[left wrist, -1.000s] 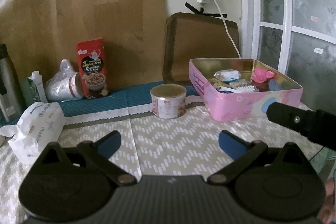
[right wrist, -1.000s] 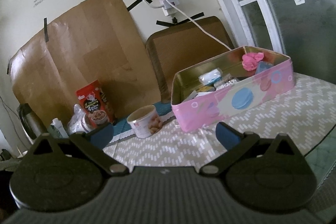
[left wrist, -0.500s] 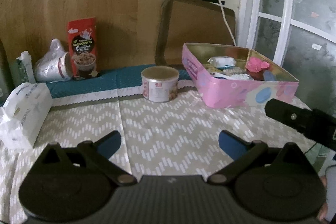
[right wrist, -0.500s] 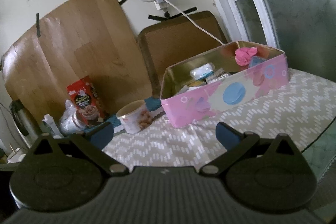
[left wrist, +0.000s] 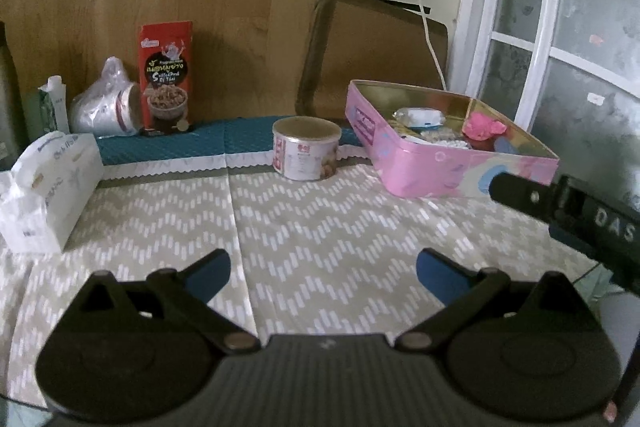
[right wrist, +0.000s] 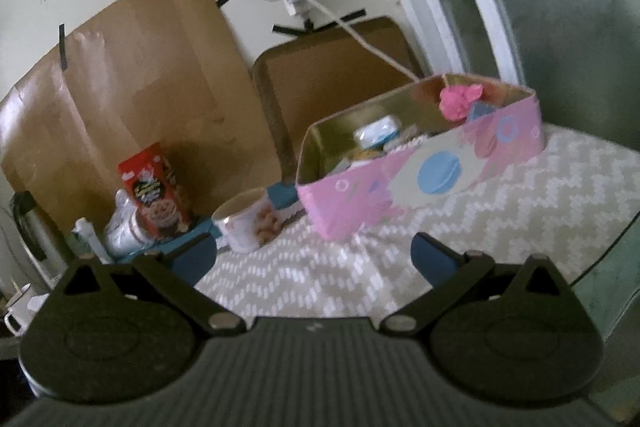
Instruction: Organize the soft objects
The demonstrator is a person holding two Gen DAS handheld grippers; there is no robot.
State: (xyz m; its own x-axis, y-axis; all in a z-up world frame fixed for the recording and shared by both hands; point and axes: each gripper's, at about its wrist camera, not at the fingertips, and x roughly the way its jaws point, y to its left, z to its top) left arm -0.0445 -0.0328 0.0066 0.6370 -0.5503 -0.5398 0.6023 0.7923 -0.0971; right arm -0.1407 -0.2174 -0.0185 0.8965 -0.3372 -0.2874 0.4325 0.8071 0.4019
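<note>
A pink tin box [left wrist: 460, 171] [right wrist: 400, 179] stands open on the right of the table. Inside it lie a crumpled pink soft thing [left wrist: 484, 125] [right wrist: 460, 99], a white wrapped packet [left wrist: 418, 117] [right wrist: 378, 133] and other small items. My left gripper [left wrist: 322, 273] hovers open and empty over the patterned tablecloth [left wrist: 320, 227], well short of the box. My right gripper [right wrist: 314, 259] is also open and empty, with the box ahead and slightly right. One black finger of the right gripper [left wrist: 560, 203] shows at the right edge of the left wrist view.
A round can [left wrist: 306, 149] [right wrist: 250, 223] stands left of the box. A red cereal box [left wrist: 166, 79] [right wrist: 154, 187], a bagged cup [left wrist: 106, 107] and a tissue pack [left wrist: 48, 191] sit at the left. A brown tray [left wrist: 372, 55] leans against the wall; a window [left wrist: 560, 27] stands on the right.
Both views have shifted: the left gripper has tilted downwards, so the table items sit lower and nearer. The right view has swung slightly and blurred. Both grippers stay open.
</note>
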